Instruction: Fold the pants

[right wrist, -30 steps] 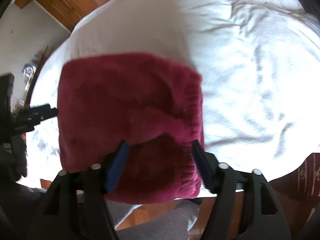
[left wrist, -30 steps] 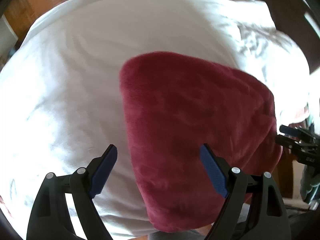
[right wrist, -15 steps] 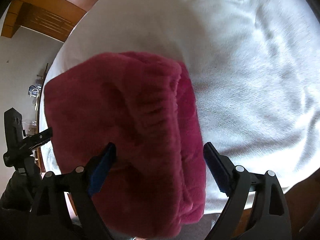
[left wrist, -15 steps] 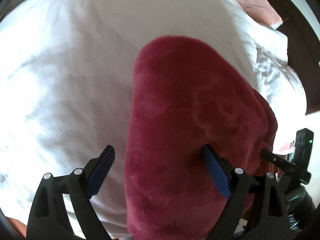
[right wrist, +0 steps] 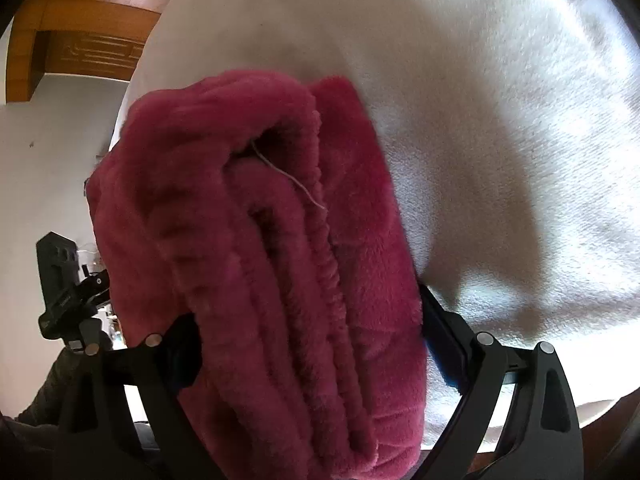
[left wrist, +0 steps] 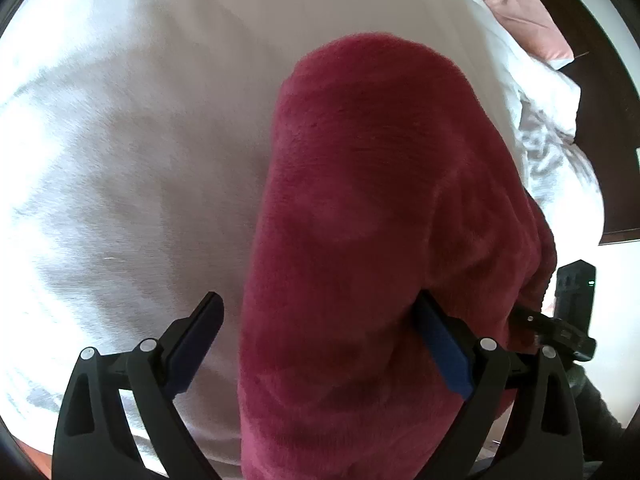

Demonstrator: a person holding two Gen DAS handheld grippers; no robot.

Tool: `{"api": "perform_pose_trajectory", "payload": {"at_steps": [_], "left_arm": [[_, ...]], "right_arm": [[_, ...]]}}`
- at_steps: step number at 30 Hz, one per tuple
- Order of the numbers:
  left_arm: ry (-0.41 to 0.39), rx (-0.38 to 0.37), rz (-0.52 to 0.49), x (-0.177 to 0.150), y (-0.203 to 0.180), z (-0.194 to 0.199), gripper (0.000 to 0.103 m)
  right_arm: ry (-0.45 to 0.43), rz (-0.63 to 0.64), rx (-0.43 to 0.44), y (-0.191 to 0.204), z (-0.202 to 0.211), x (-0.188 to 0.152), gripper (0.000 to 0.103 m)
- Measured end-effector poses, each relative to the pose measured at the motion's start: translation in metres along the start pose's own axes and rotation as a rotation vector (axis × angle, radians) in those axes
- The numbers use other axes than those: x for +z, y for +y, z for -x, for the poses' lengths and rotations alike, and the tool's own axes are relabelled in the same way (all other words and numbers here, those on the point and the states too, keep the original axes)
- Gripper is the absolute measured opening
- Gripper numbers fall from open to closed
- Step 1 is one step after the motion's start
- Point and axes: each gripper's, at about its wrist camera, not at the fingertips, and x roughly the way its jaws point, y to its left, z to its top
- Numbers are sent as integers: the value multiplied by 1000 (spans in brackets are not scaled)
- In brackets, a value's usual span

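Dark red fleece pants [left wrist: 380,208] lie folded in a thick stack on the white bed sheet [left wrist: 120,160]. My left gripper [left wrist: 316,300] points steeply down at the stack's left edge, its jaws opening. Its right pad [left wrist: 440,336] rests against the fleece, and its left pad [left wrist: 196,332] is over bare sheet. In the right wrist view the layered end of the pants [right wrist: 280,260], with a loose thread, lies between the jaws of my right gripper [right wrist: 306,308], which are also opening. The fleece hides its left pad. Each gripper shows at the edge of the other's view.
A pink pillow [left wrist: 524,12] and crumpled white bedding [left wrist: 552,132] lie at the far right by a dark headboard [left wrist: 612,100]. Wooden panelling [right wrist: 80,48] and a pale wall [right wrist: 52,160] stand beyond the bed's left side. The bed's near edge [right wrist: 560,408] runs close below the grippers.
Both grippers have sunk toward the pants and rolled, and their jaws have widened. The right gripper now straddles the stack's layered end, and the left has come down onto its edge.
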Motion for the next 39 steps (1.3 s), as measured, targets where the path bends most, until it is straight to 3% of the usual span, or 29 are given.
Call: {"api": "perform_pose_trajectory", "payload": {"at_steps": [11, 20, 22, 24, 28, 33, 39], "left_arm": [[68, -80, 13, 11, 7, -17, 98], [117, -187, 61, 21, 20, -36, 98], [129, -229, 59, 22, 20, -37, 93], [142, -283, 49, 23, 16, -36, 80], [152, -306, 29, 25, 12, -38, 71], [153, -339, 19, 26, 13, -32, 52], [139, -381, -24, 24, 8, -13, 45]], "right_arm": [[-12, -76, 11, -6, -6, -12, 87], [-29, -120, -4, 2, 8, -28, 63], [-41, -121, -22, 7, 14, -34, 58], [-54, -125, -42, 13, 19, -40, 55], [-79, -122, -78, 25, 29, -48, 51], [-110, -88, -108, 49, 45, -63, 50], [-153, -45, -110, 69, 73, -78, 49]]}}
